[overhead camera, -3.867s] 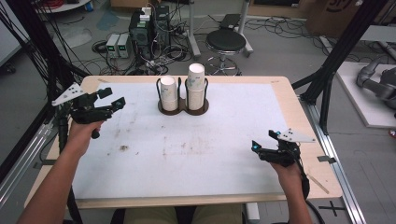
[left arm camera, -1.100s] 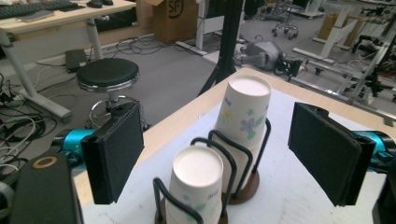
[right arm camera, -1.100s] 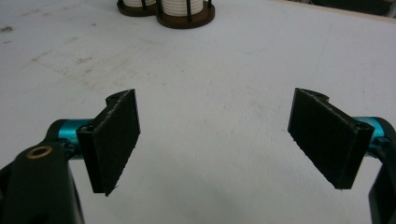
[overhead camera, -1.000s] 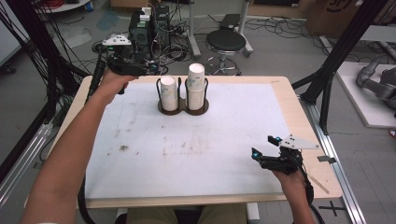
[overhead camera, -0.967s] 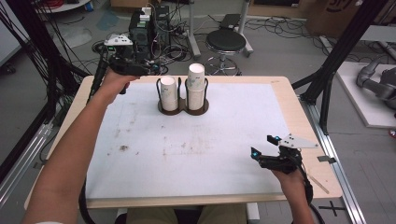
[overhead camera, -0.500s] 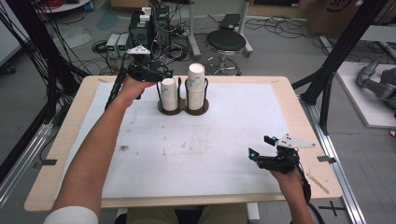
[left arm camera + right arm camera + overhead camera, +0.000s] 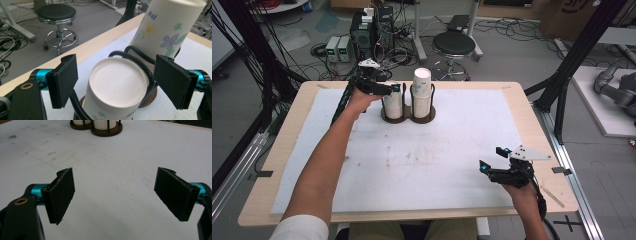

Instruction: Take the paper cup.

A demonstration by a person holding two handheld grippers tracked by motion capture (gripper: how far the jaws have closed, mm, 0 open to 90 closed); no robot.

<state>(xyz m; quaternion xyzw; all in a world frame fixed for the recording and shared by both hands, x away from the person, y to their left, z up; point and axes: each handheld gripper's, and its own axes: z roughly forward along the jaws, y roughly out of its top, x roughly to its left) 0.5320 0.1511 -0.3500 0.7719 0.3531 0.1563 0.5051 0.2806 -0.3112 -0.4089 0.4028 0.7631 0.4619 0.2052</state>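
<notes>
High view: your left tool (image 7: 396, 88) sits at the shorter white paper cup stack (image 7: 393, 102), which stands in the dark two-ring holder (image 7: 408, 118) near the far edge of the white-covered worktop (image 7: 422, 165). Your right tool (image 7: 492, 159) hovers near the front right corner.

Left gripper view: the jaws have just been closing; they flank the stack's top (image 7: 116, 86) without touching it.

Right gripper view: the jaws stand spread over bare worktop (image 7: 115, 192).

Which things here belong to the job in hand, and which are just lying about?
In the job: left tool, jaws just closing around the shorter cup stack; taller cup stack; cup holder.

Lying about: stool, computer boxes, floor cables, resting right tool.
</notes>
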